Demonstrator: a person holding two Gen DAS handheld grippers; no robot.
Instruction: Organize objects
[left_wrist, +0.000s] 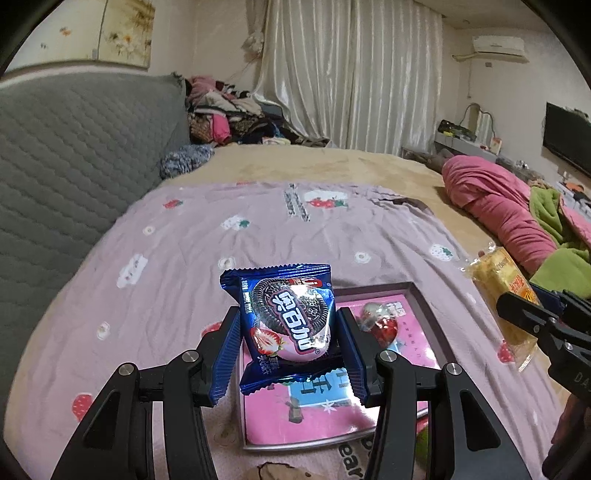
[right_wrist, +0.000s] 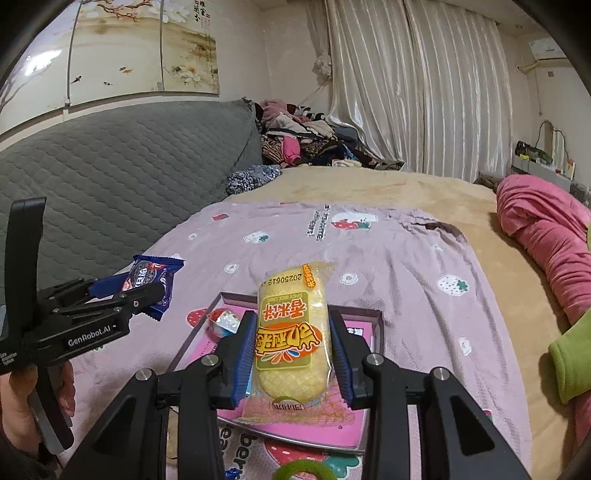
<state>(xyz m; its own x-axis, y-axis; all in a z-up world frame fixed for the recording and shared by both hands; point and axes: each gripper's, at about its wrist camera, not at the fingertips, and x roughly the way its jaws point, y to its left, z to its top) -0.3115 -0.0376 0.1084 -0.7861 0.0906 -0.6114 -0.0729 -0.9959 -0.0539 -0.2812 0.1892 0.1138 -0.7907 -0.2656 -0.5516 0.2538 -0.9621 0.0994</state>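
Bed (left_wrist: 258, 221) covered with a lilac strawberry-print sheet; grey quilted headboard (left_wrist: 74, 166) at left, pale curtains (left_wrist: 351, 74) at the far wall.

Left gripper (left_wrist: 288, 343): jaws set at a middling width, clamped on a blue cookie packet (left_wrist: 286, 321) (chocolate sandwich biscuit and strawberry printed on the front). Packet stands upright between the blue pads, held in the air above the near left part of the tray.

Right gripper (right_wrist: 291, 354): jaws narrower, closed on a yellow rice-cracker packet (right_wrist: 291, 332) in clear wrap, long axis running away from the camera, its label upside down in the right wrist view. It hangs over the tray, not touching it.

Tray (right_wrist: 364, 325): shallow, grey-rimmed, pink printed liner, lying flat on the sheet beneath both grippers. One small foil-wrapped sweet (right_wrist: 223, 322) (red and silver) lies inside at the far left corner.

A hand (right_wrist: 22, 391) grips the left gripper's handle, seen at the right wrist view's left edge. Pink bedding roll (left_wrist: 495, 206) and green cloth (left_wrist: 554, 258) lie at the bed's right side.
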